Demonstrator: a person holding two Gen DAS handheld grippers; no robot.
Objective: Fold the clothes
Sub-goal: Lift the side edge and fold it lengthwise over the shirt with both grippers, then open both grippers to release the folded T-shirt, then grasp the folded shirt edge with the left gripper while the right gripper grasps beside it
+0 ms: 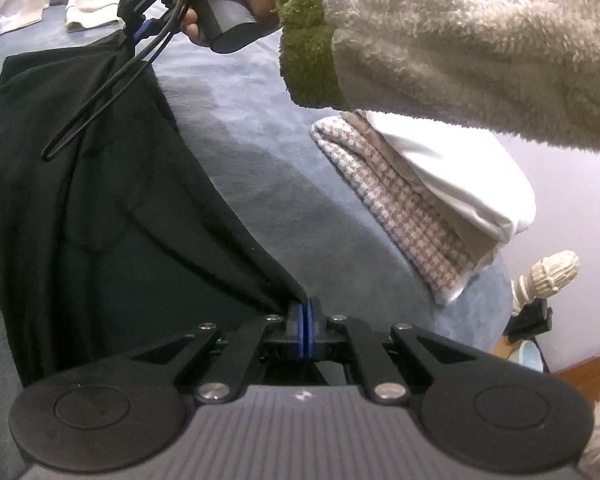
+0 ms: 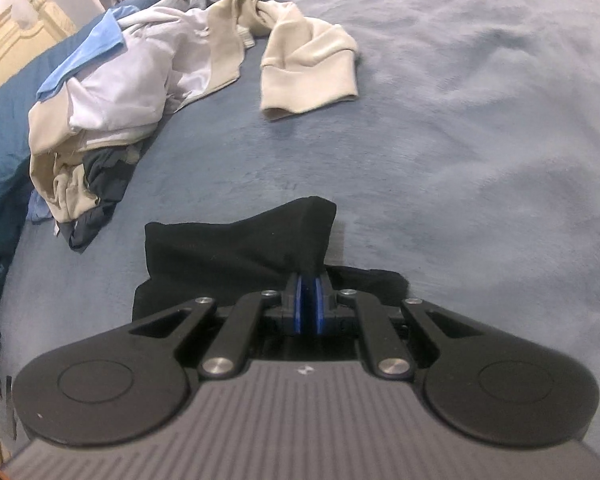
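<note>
Black garment [image 1: 100, 184] pinched at two corners by two hand-held grippers.

Left hand-held gripper [image 1: 305, 312] pinches a black garment [image 1: 100, 200] on the blue blanket [image 1: 260, 168], folded stack [image 1: 420, 200] beside.

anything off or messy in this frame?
Nothing damaged or spilled. Both grippers are shut on the black garment: left gripper, right gripper. The only mess is the unfolded clothes pile on the blue bedspread, with a beige piece lying loose beside it. The folded stack looks tidy.
</note>
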